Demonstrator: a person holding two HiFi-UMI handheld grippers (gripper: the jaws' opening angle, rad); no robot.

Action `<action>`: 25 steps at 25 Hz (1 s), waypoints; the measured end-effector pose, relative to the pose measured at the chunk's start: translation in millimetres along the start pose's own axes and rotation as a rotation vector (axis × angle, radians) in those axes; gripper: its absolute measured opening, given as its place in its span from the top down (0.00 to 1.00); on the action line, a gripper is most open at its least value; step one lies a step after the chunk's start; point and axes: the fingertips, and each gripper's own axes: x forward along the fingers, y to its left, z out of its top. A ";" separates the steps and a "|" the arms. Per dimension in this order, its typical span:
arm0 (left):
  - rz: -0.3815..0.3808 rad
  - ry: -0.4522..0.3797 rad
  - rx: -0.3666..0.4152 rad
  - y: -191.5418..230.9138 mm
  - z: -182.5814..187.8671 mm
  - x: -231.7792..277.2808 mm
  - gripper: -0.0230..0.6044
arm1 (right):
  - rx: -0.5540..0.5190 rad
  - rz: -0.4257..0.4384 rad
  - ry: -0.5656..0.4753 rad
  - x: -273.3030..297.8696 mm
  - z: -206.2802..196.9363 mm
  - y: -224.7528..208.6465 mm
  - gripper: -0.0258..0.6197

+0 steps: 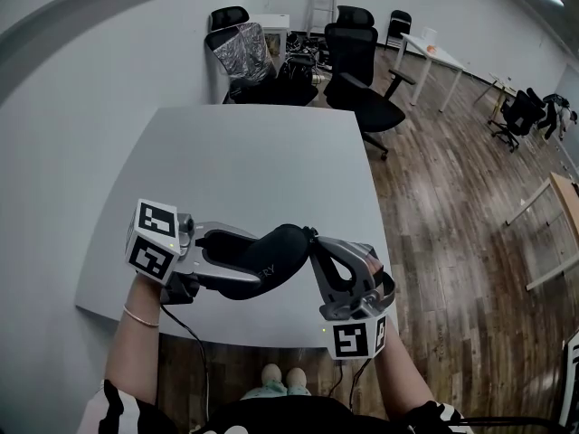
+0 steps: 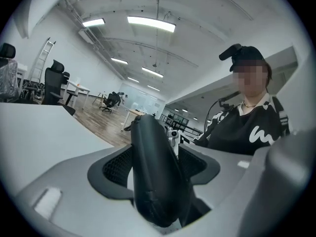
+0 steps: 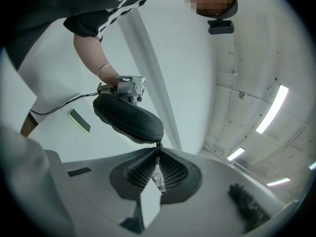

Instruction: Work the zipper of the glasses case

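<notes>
A black oval glasses case (image 1: 268,259) hangs in the air above the front edge of the white table (image 1: 262,152). My left gripper (image 1: 242,262) is shut on the case's left end, its pads (image 2: 116,167) pressing both sides of the case (image 2: 153,172). My right gripper (image 1: 315,240) meets the case's right tip. In the right gripper view its jaws are shut on the thin metal zipper pull (image 3: 158,174), which hangs from the end of the case (image 3: 128,117).
Black office chairs (image 1: 357,57) and a cluttered stand (image 1: 242,52) stand beyond the table's far edge. Wooden floor (image 1: 452,206) runs along the right, with more desks further off. The person's feet (image 1: 279,380) show below the near table edge.
</notes>
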 end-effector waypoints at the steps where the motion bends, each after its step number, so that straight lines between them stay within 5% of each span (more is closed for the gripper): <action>1: 0.019 -0.001 0.018 1.1 0.5 0.9 0.49 | 0.004 -0.013 0.012 0.7 -1.5 -2.2 0.92; 8: 0.205 -0.189 0.063 7.8 9.6 3.3 0.51 | -0.039 -0.073 0.125 -2.4 -16.3 -8.3 0.95; 15: 0.196 -0.306 0.028 6.8 17.9 0.4 0.52 | 0.044 -0.057 0.083 -1.1 -9.6 -18.0 0.95; 21: 0.366 -0.512 0.055 14.4 37.2 -12.1 0.56 | 0.087 -0.040 0.131 -2.2 -12.1 -18.1 0.95; 25: 0.301 -0.473 0.020 9.0 25.8 -3.7 0.60 | 0.124 -0.063 0.105 0.2 -1.6 -28.2 0.95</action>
